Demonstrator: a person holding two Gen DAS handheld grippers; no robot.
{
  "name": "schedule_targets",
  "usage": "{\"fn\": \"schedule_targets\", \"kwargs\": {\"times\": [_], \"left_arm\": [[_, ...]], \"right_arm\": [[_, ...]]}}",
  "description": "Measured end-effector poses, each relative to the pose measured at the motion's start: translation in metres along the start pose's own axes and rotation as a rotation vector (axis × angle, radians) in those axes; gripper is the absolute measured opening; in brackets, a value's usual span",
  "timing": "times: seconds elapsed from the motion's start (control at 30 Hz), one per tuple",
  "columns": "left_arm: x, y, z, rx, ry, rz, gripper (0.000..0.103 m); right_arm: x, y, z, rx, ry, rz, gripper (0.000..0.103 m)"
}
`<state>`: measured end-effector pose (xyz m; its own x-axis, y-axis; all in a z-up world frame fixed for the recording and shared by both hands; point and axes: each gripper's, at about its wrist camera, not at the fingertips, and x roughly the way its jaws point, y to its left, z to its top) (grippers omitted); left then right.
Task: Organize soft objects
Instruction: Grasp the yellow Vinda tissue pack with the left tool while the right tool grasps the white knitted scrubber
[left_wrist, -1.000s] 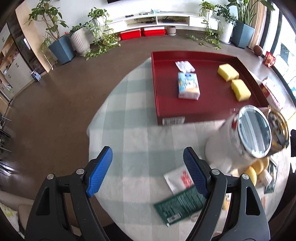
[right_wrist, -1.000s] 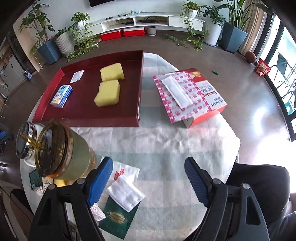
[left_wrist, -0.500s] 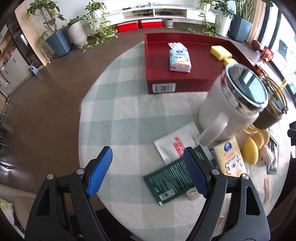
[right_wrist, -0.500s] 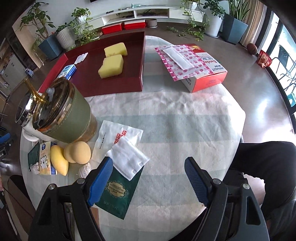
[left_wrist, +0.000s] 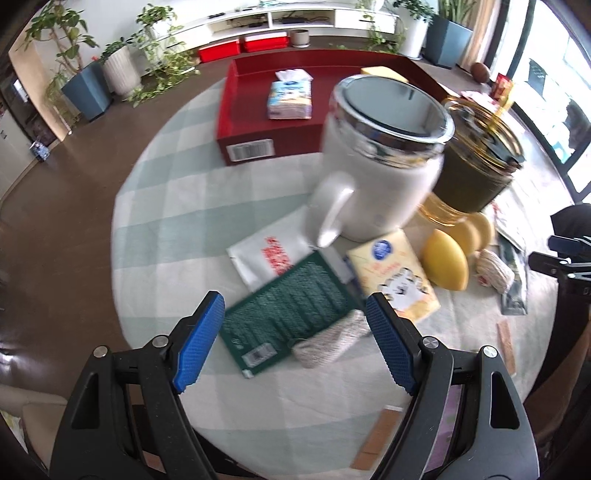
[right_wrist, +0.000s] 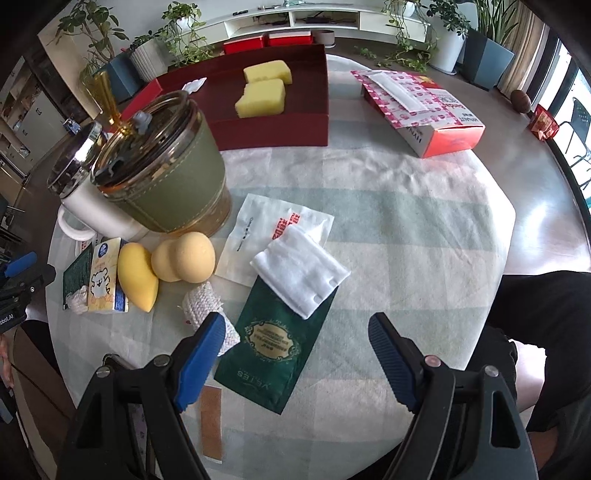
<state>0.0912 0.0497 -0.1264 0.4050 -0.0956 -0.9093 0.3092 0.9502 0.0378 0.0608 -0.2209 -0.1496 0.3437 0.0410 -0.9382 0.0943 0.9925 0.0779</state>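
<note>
A red tray (right_wrist: 273, 125) at the back holds two yellow sponges (right_wrist: 264, 98) and a tissue pack (left_wrist: 290, 99). Near me lie a yellow makeup sponge (right_wrist: 137, 278), a peach gourd-shaped sponge (right_wrist: 186, 256), white cotton pads (right_wrist: 301, 271), a gauze roll (right_wrist: 203, 301) and a second roll (left_wrist: 328, 341). My left gripper (left_wrist: 295, 338) is open above the green sachet (left_wrist: 291, 312) and that roll. My right gripper (right_wrist: 297, 349) is open and empty over another green sachet (right_wrist: 275, 350).
A white mug (left_wrist: 373, 166) and an olive-sleeved glass cup (right_wrist: 166, 177) stand mid-table. A yellow tissue pack (left_wrist: 395, 273), white sachets (right_wrist: 273, 229), a red bandage box (right_wrist: 424, 107) and plasters (right_wrist: 211, 417) lie around. Table edge is close at front.
Both grippers have pulled back toward the near edge and lowered; the cups and small soft items now fill the view. Both stay open and empty.
</note>
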Motion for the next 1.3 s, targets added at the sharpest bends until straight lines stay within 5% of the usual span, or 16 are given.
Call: {"fn": "schedule_targets", "kwargs": {"times": [0.57, 1.07, 1.2, 1.3], "left_arm": [[0.015, -0.059, 0.007, 0.061, 0.045, -0.125, 0.079], [0.043, -0.071, 0.015, 0.053, 0.084, -0.119, 0.077], [0.044, -0.068, 0.015, 0.045, 0.077, -0.127, 0.072], [0.041, -0.066, 0.015, 0.047, 0.067, -0.122, 0.06]], "right_arm": [[0.016, 0.046, -0.01, -0.149, 0.024, 0.049, 0.082], [0.031, 0.068, -0.018, -0.226, 0.01, 0.04, 0.068], [0.035, 0.074, -0.011, -0.247, 0.002, 0.033, 0.06], [0.038, 0.079, -0.011, -0.259, 0.002, 0.027, 0.055]]}}
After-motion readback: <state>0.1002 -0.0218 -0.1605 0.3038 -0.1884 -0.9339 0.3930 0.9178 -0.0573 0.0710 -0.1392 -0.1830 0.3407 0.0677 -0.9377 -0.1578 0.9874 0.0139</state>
